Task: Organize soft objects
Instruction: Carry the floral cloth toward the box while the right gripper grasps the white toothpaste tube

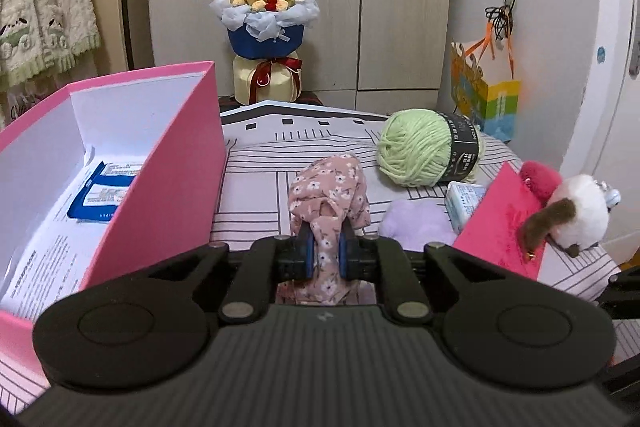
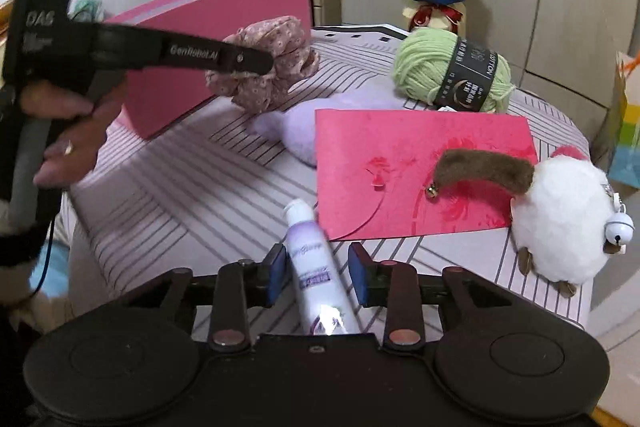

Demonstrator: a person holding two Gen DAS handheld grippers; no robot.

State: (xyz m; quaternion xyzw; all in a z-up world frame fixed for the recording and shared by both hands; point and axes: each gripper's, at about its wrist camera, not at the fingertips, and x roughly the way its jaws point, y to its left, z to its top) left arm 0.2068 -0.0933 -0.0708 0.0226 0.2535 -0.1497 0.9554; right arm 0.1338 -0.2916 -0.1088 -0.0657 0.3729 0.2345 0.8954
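My left gripper (image 1: 325, 251) is shut on a pink floral scrunchie (image 1: 332, 183), held just above the striped bed surface (image 2: 180, 187) beside the open pink box (image 1: 176, 167). The right wrist view shows the same scrunchie (image 2: 280, 43) pinched at the tip of the left gripper (image 2: 260, 61), in front of the box (image 2: 168, 95). My right gripper (image 2: 318, 269) is open, with a white and purple tube (image 2: 308, 239) lying between its blue pads, which do not press on it. Green yarn (image 2: 432, 63), a purple plush (image 2: 296, 127) and a white plush toy (image 2: 560, 219) lie nearby.
A red envelope (image 2: 400, 155) lies under the white plush's brown tail. A blue wipes pack (image 1: 100, 195) sits inside the box. A tissue pack (image 1: 464, 203) rests by the yarn (image 1: 420, 151). A bouquet (image 1: 264, 23) and a gift bag (image 1: 488, 99) stand beyond the far edge.
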